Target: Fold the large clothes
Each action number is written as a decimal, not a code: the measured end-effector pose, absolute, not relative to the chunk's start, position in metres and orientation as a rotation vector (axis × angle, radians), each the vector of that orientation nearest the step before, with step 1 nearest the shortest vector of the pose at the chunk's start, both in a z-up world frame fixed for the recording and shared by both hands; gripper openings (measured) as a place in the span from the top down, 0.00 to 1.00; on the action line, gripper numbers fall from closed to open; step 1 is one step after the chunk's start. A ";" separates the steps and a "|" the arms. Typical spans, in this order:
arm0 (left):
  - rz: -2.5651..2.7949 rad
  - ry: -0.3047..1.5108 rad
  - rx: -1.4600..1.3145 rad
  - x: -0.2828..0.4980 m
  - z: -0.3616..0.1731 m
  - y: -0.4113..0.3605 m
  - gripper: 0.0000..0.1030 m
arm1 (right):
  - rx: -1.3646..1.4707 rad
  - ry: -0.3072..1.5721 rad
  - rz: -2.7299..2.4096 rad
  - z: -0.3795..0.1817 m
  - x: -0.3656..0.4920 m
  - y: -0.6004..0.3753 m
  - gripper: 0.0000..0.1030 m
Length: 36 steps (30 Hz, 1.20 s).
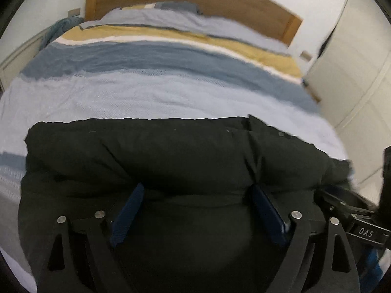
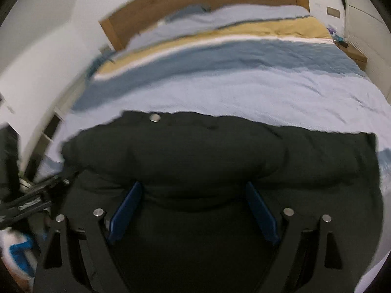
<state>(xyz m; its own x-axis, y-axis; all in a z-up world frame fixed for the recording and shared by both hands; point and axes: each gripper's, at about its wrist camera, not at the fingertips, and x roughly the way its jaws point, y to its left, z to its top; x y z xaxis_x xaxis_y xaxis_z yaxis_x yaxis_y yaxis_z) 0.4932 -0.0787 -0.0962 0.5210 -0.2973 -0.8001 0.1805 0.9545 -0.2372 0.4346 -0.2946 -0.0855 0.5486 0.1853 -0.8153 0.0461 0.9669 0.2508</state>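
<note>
Now both my left gripper (image 1: 196, 190) and right gripper (image 2: 194, 188) hover spread over the puffy black padded jacket (image 1: 171, 151); soft, bulky, springy — I'd pinch its near quilted edge.

right gripper (image 2: 194, 188) jaws spread wide | over black padded jacket (image 2: 207, 151) | on striped bedspread (image 2: 268, 85)

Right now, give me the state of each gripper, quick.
Left gripper: open, fingers spread over the black puffer jacket, holding nothing.
Right gripper: open, fingers spread over the same jacket, holding nothing.
</note>
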 end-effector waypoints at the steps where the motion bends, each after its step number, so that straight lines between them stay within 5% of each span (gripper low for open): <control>1: -0.269 1.001 -0.134 0.508 -0.103 -0.079 0.13 | 0.256 1.010 0.067 -0.095 0.447 -0.296 0.15; 14: -0.213 1.097 -0.148 0.562 -0.146 -0.064 0.01 | 0.242 1.102 0.087 -0.153 0.512 -0.322 0.14; 25: 0.131 1.188 -0.142 0.528 -0.165 0.090 0.00 | 0.203 1.183 -0.143 -0.153 0.447 -0.437 0.14; 36: 0.298 1.103 -0.184 0.429 -0.116 0.188 0.01 | 0.196 1.167 -0.317 -0.100 0.341 -0.494 0.14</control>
<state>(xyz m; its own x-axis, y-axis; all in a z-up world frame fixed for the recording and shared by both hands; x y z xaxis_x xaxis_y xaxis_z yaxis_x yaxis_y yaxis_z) 0.4290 0.1877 -0.1157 0.4170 0.1453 -0.8972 -0.3270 0.9450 0.0010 0.3412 -0.4938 -0.1000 0.3560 -0.1430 -0.9235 0.3441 0.9389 -0.0127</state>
